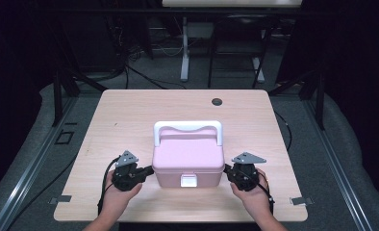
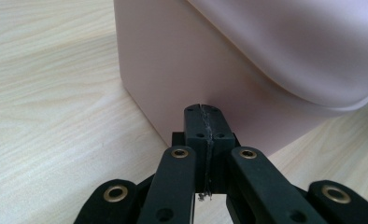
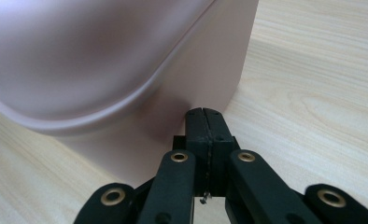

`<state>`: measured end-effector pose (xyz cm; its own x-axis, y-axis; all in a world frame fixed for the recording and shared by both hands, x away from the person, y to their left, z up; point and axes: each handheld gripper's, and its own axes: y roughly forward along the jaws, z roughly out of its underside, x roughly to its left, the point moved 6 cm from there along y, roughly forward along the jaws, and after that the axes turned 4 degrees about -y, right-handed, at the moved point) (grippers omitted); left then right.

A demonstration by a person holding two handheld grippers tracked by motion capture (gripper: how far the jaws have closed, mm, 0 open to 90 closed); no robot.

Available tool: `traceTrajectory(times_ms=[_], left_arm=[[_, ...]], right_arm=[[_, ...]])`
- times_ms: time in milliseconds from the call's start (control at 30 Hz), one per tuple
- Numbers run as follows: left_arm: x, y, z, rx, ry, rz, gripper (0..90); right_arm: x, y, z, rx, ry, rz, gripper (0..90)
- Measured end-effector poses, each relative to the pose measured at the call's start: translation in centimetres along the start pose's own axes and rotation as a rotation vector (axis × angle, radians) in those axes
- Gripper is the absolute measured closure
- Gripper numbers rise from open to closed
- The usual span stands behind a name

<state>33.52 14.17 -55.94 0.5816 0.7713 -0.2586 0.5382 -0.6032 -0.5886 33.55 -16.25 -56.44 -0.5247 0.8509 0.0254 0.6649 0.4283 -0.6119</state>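
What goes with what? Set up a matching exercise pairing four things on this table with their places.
1. pink plastic box
2. white carrying handle
3. left gripper
4. round dark grommet

a. far table edge
b. table middle
c. shut jaws at the box's left side
d. folded behind the lid

Pairs: 1-b, 2-d, 3-c, 4-a

a lab or recording studio: a lone pale wood bench [image 1: 130,115] stands on grey carpet [image 1: 356,159], ringed by black metal framing [image 1: 57,91], with loose cables [image 1: 144,77] and a white desk leg [image 1: 184,53] in the dark far background.
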Motion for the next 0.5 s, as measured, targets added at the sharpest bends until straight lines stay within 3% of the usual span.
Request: traceTrajectory(times_ms=[267, 500], left_arm=[[-0.5, -0.5, 0.7, -0.012, -0.01, 0.009, 90.0], [-0.9, -1.0, 1.1, 0.002, -0.011, 0.014, 90.0]], right_arm=[[0.8, -1.0, 0.8, 0.0, 0.003, 0.001, 90.0], [1.4, -1.7, 1.3, 0.004, -0.026, 0.002, 90.0]])
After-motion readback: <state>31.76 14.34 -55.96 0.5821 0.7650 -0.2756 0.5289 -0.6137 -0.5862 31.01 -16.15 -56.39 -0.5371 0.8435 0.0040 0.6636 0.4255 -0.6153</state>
